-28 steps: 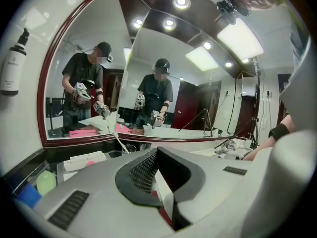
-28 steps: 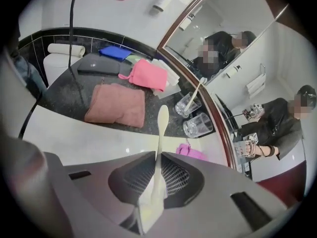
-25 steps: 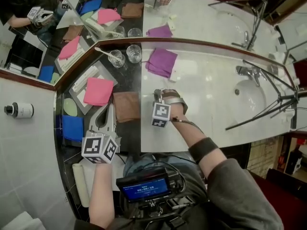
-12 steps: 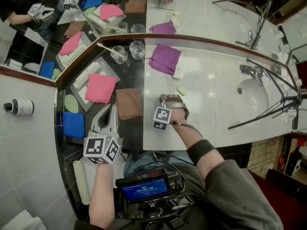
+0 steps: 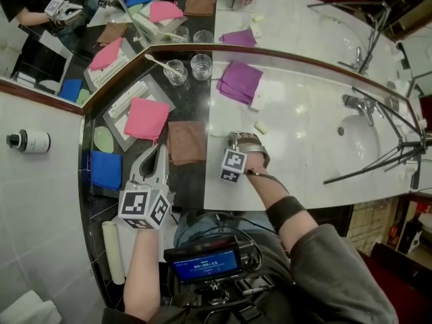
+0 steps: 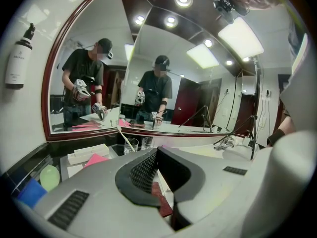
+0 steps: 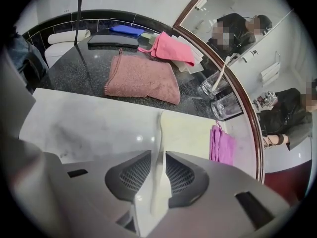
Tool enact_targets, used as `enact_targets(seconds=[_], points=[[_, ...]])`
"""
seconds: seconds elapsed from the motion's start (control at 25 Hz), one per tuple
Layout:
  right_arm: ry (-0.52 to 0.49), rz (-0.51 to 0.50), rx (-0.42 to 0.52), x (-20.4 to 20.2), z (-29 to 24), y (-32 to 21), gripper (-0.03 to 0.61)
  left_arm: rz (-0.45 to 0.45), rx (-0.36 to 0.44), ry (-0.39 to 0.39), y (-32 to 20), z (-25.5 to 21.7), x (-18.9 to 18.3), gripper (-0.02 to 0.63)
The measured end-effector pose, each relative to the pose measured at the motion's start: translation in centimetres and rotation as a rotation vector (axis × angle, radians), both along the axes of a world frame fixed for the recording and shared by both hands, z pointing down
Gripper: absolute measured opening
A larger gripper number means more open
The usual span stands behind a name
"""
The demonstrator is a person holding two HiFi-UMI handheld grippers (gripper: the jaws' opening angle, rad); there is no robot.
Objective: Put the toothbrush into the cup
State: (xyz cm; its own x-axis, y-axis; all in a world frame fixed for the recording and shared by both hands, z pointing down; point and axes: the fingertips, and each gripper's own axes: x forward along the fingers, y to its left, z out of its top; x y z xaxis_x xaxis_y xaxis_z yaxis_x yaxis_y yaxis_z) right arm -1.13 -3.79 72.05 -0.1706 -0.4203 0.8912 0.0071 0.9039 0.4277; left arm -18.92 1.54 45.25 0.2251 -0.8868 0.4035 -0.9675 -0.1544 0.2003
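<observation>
toothbrush (image 7: 159, 133) between right gripper's (image 7: 157, 156) just-opened jaws

Toothbrush (image 7: 159, 133) and glass cup (image 5: 201, 66).
White toothbrush between just-widened jaws of right gripper (image 7: 158, 155); clear cup empty, upright at counter's (image 5: 297, 147) back edge.

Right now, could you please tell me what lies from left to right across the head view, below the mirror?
bottle → blue cloth → pink cloth → brown cloth → purple cloth → faucet
</observation>
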Motion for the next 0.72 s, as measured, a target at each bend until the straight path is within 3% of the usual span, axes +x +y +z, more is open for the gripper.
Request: enact_targets(seconds=[0.4, 0.72], points=[[-0.026, -0.006, 0.026, 0.0, -2.0, -0.3, 0.129, -0.01, 0.016, 0.008, 0.5, -0.4, 0.1, 0.0], [-0.087, -0.008, 0.076, 0.1, -6.9, -1.7, 0.108, -0.023, 0.034, 0.006, 0.9, -0.9, 0.3, 0.0]])
